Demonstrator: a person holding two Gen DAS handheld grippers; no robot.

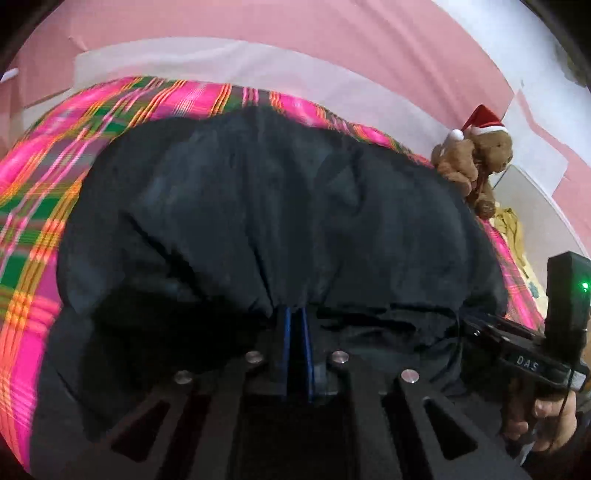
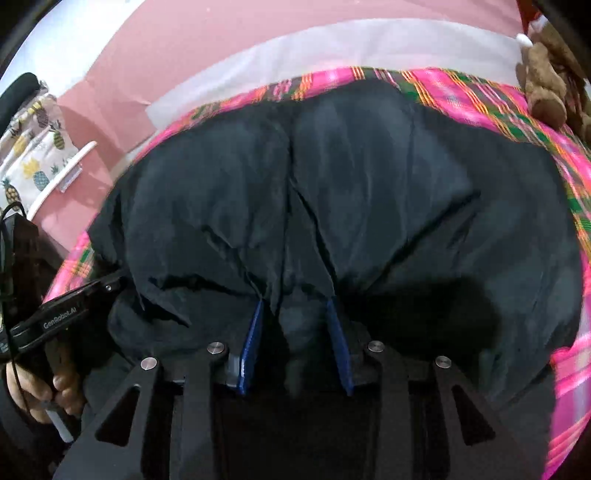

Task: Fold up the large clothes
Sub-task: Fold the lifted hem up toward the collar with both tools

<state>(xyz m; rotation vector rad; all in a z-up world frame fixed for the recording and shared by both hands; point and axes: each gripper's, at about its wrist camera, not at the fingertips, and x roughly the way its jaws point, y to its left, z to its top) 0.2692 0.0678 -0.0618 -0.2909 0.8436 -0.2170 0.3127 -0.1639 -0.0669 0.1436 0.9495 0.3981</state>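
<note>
Greatest risk: the whole dark padded jacket [image 1: 266,221] sliding across the pink plaid bedcover [image 1: 40,192], dragged by its own bulk and slick shell, so that the fold lands crooked or spills toward the bed's edge. Next, uneven pull between the two claws, likely to twist the hem and leave one side bunched. Smaller: cloth slipping out of the right gripper [image 2: 295,306], blue fingers [image 2: 255,332] set noticeably apart with a thick wad of jacket bulging between them, apparently clamped but only loosely. Smaller again: the left gripper [image 1: 294,314], fingers nearly together on a thin pinch of fabric, liable to lose so little material under a hard tug. Least: the teddy bear in a Santa hat [image 1: 476,158], sitting near the bed's far right corner, knocked by a wide swing. Jacket spread over most of the bedcover, from the near edge almost to the far edge below the pink wall [image 1: 332,33]; near hem gathered right at both sets of fingertips, bulk stretching away ahead of each claw.
</note>
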